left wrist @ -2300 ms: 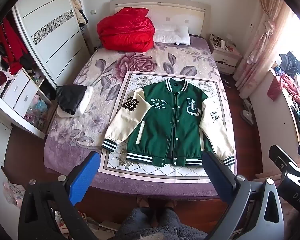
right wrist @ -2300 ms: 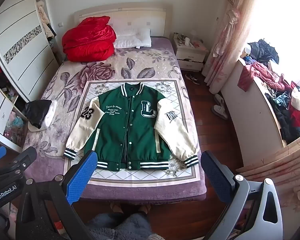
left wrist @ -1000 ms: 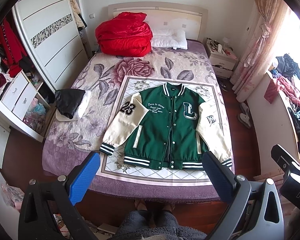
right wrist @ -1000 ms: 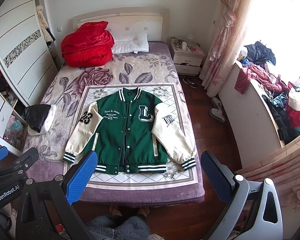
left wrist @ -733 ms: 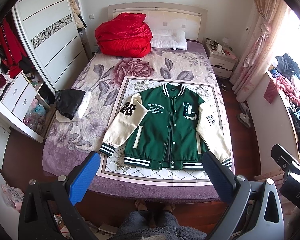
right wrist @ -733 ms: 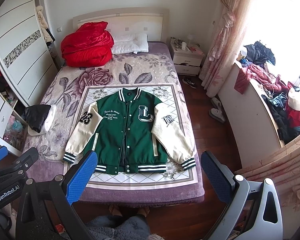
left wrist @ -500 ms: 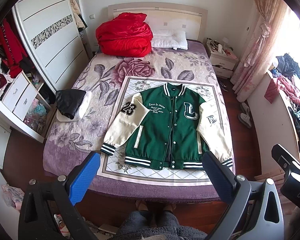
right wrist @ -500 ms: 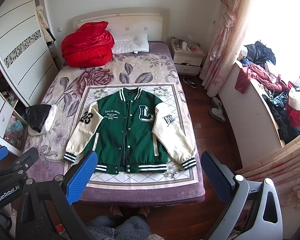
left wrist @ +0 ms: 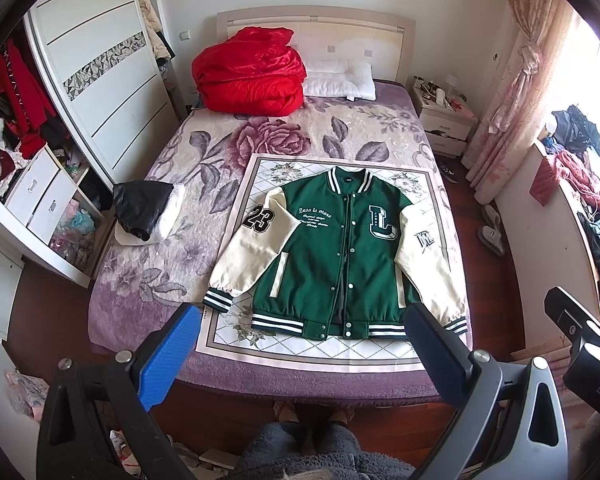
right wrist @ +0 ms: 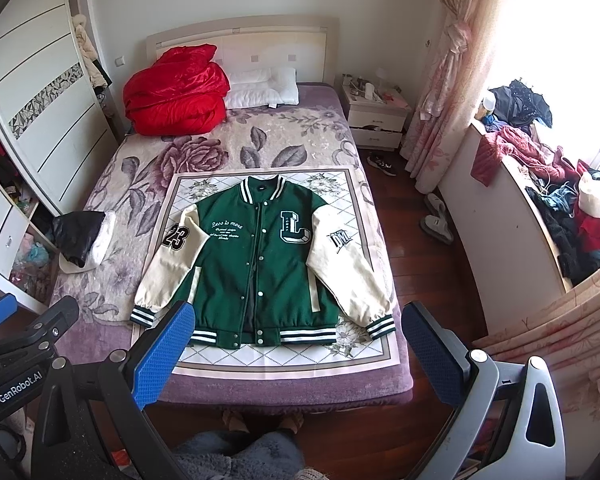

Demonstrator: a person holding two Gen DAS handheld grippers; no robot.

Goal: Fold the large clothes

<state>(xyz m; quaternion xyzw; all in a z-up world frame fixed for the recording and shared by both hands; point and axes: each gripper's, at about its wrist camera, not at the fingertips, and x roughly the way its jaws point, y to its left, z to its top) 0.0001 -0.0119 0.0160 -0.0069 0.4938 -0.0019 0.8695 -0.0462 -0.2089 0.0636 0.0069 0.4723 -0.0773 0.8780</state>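
Both grippers, left (left wrist: 300,344) and right (right wrist: 296,344), are held wide open and empty above the foot of the bed (left wrist: 148,280), well apart from the jacket (left wrist: 340,256), which is spread flat, front up, on a mat (left wrist: 236,336). A sleeve should probably be pinched at its cuff (left wrist: 218,300) and carried across the chest. Room is open all around; the hem lies near the bed's foot edge.
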